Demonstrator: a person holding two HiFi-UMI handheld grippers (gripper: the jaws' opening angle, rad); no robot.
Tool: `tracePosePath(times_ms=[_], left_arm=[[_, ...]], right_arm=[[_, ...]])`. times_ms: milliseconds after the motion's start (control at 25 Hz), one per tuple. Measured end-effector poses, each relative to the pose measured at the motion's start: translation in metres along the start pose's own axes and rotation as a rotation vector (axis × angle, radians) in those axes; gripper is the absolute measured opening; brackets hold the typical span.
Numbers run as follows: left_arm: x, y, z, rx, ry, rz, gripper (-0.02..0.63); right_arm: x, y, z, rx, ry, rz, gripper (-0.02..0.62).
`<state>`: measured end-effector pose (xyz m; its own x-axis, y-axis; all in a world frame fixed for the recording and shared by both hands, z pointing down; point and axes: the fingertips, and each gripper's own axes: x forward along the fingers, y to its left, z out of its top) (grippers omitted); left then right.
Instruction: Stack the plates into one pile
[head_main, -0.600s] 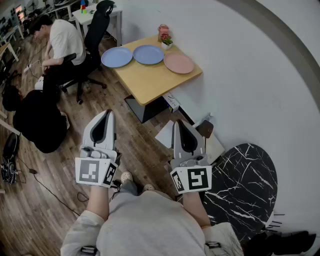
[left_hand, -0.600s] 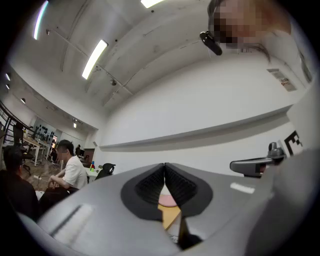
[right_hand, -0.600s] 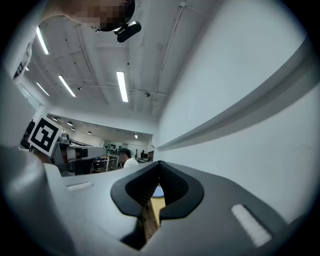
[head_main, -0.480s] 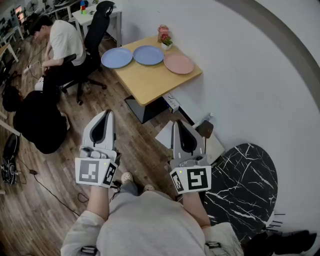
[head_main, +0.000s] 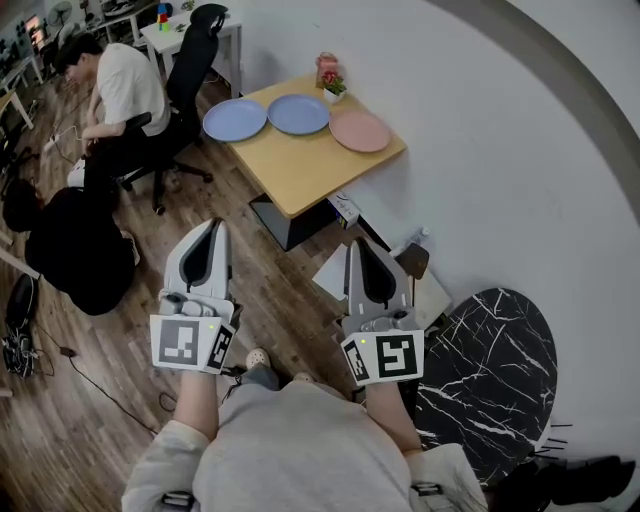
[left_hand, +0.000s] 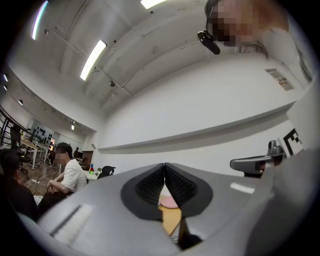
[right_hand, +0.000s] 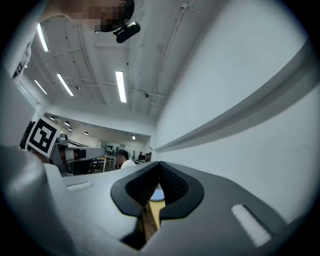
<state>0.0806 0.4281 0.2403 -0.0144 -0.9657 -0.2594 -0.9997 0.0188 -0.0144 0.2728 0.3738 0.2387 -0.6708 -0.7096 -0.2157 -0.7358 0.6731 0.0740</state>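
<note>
Looks like an open-plan office or lab workroom. Has a wood-plank floor (head_main: 90, 310), plain white walls (head_main: 480, 130) and long ceiling strip lights (left_hand: 93, 59). Shows a person in a white shirt (head_main: 128, 82) seated beside a black swivel chair (head_main: 195, 50), a white desk (head_main: 185, 30), further desks (right_hand: 102, 161) far back, and cables (head_main: 90, 375) trailing across the floor.

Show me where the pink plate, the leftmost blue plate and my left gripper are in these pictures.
pink plate (head_main: 360, 131), head view, centre of the plate.
leftmost blue plate (head_main: 235, 119), head view, centre of the plate.
left gripper (head_main: 216, 226), head view, the tip where its jaws meet.
</note>
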Motion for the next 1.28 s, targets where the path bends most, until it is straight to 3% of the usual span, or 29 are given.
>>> tracePosePath(times_ms=[520, 960, 1280], left_arm=[[0.032, 0.067, -0.006, 0.001, -0.016, -0.013, 0.060], [0.048, 0.108, -0.017, -0.027, -0.012, -0.032, 0.060], [0.084, 0.122, -0.038, -0.023, 0.008, -0.043, 0.060]], right_arm=[[0.056, 0.010, -0.006, 0.016, -0.026, -0.061, 0.003], [0.091, 0.040, -0.023, 0.026, -0.012, -0.058, 0.003], [0.134, 0.026, -0.041, 0.028, 0.002, -0.053, 0.003]])
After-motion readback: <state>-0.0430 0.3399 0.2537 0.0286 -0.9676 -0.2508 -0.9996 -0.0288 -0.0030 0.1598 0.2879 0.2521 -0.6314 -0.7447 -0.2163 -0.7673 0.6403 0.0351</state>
